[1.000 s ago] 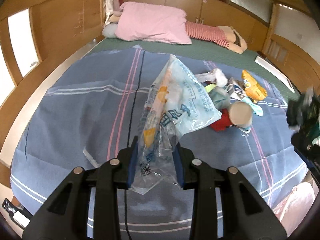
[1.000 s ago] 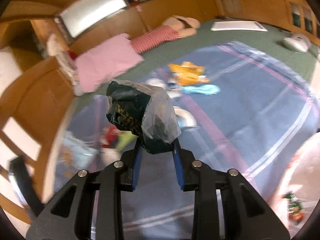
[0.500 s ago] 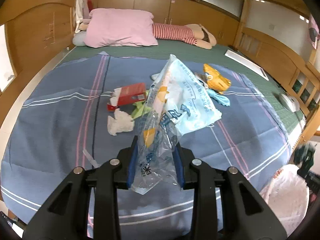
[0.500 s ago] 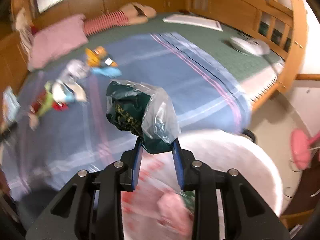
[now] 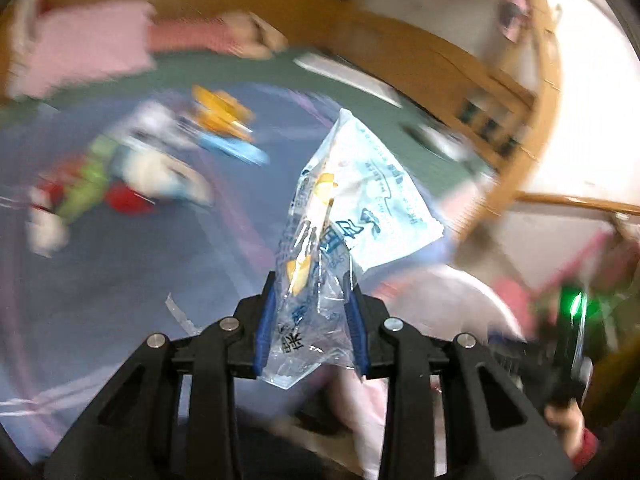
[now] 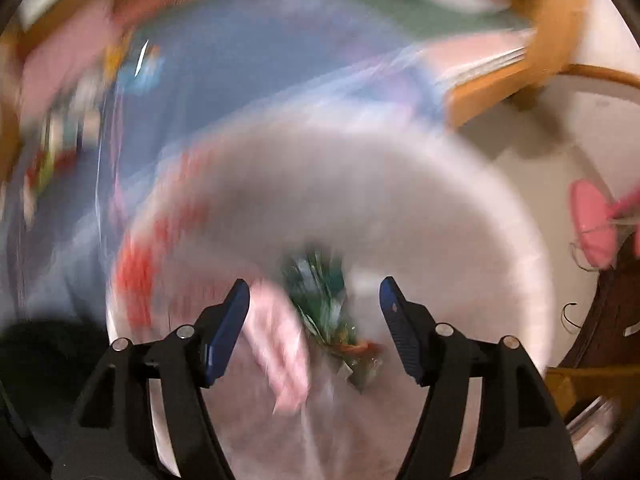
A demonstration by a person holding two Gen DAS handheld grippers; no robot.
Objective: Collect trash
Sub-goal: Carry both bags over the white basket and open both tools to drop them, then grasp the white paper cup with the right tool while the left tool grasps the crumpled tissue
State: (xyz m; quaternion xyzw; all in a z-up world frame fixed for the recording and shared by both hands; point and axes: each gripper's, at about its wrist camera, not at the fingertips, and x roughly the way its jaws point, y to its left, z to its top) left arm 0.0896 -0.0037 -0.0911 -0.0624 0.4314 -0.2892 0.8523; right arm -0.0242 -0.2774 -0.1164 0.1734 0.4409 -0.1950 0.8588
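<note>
My left gripper (image 5: 310,312) is shut on a clear and pale blue plastic wrapper (image 5: 352,200) that stands up between the fingers. Behind it, blurred, several pieces of trash (image 5: 132,168) lie on the blue bed cover (image 5: 100,264). My right gripper (image 6: 314,300) is open, above the white-lined trash bin (image 6: 472,208). A dark green wrapper (image 6: 324,292) lies blurred inside the bin, below the open fingers, beside pink trash (image 6: 276,344).
The wooden bed frame (image 6: 500,76) stands behind the bin. A pink object (image 6: 592,224) is at the right on the floor. The bin's rim also shows in the left wrist view (image 5: 460,292). Both views are motion-blurred.
My right gripper has opened and let go of the dark green wrapper, which is now in the bin. My left gripper has swung right toward the bin, still holding the clear wrapper.
</note>
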